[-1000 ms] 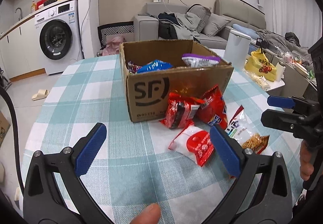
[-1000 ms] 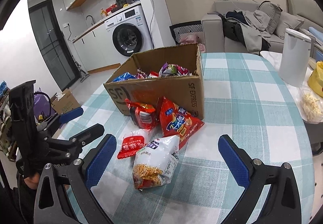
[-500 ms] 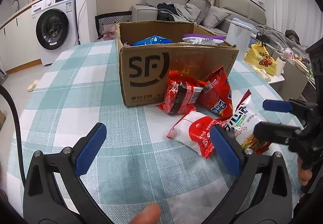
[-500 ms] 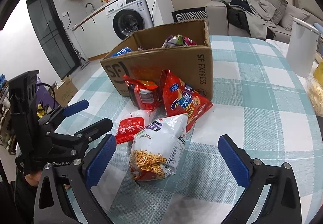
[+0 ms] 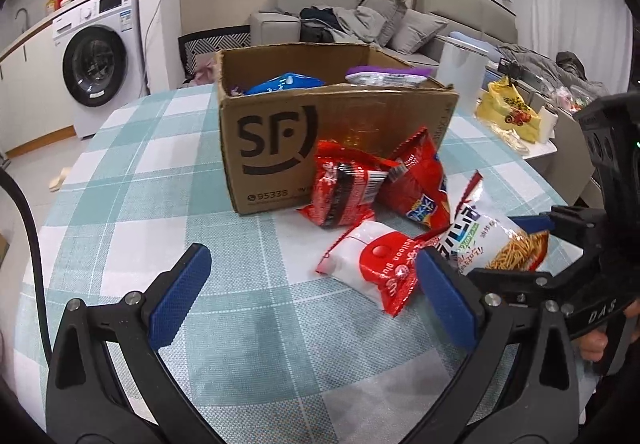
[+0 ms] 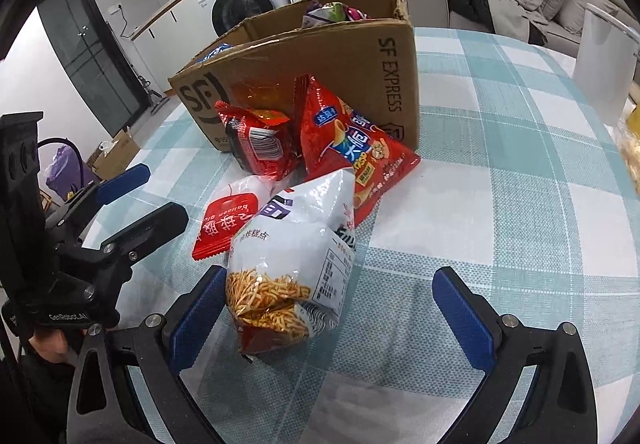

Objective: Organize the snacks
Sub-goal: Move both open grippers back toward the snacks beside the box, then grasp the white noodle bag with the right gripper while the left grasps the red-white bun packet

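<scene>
My right tool (image 6: 328, 308) is spread wide around the near end of the white noodle-snack bag (image 6: 292, 256): its left pad sits just beside the bag, the right pad is well apart from it, and nothing is gripped yet. My left tool (image 5: 312, 296) is also released, hovering over bare desk (image 5: 256, 348) next to the flat red-and-white packet (image 5: 380, 264). The other loose snacks, a red chip bag (image 6: 352, 140) and a small red pouch (image 6: 260, 144), lean against the SF cardboard box (image 6: 320, 56), which already holds several packets.

My worry is the noodle bag itself. It looks puffy and slick, so a squeeze this near its end could pinch only the crimped seam, or make it squirt out sideways. Clamping hard would crush the sticks inside. Lifting it may also drag the red-and-white packet it overlaps.
</scene>
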